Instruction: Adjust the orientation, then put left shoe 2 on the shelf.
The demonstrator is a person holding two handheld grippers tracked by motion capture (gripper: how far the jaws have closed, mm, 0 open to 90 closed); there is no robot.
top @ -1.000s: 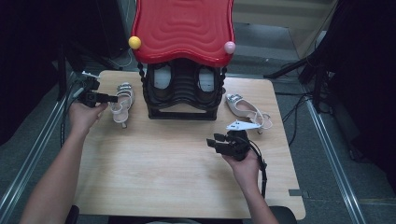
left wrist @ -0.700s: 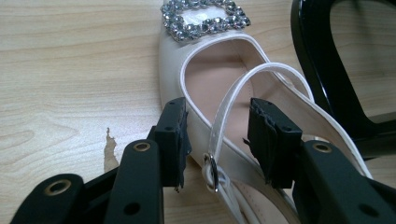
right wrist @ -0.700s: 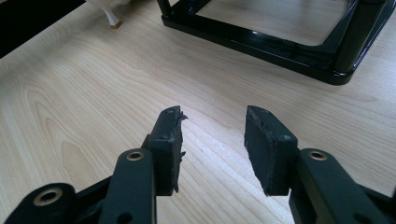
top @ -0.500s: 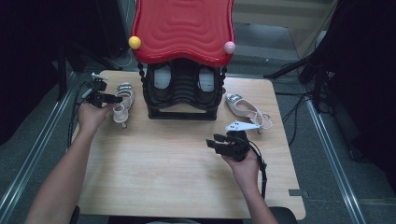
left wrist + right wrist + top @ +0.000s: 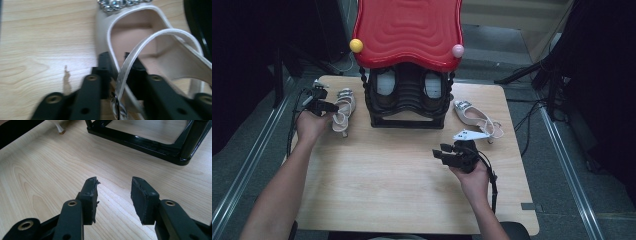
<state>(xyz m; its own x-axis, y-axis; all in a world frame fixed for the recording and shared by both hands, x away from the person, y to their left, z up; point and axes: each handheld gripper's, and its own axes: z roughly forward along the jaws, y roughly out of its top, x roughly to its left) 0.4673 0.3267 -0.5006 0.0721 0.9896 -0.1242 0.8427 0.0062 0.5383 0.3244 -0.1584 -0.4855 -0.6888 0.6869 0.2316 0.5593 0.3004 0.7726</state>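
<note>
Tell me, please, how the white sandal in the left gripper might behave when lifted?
The white sandal is probably light. Gripped at its thin side wall by the left gripper, it may tilt or swing. Its thin strap looks floppy and could dangle.

I see a light wooden table (image 5: 412, 180) carrying a black shoe rack (image 5: 408, 107) with a red wavy top, standing at the far middle. A white sandal (image 5: 343, 109) lies on the wood left of the rack, its side rim between my left jaws, and a second white sandal (image 5: 476, 116) lies right of the rack, just beyond my right jaws, which hang over bare wood.
</note>
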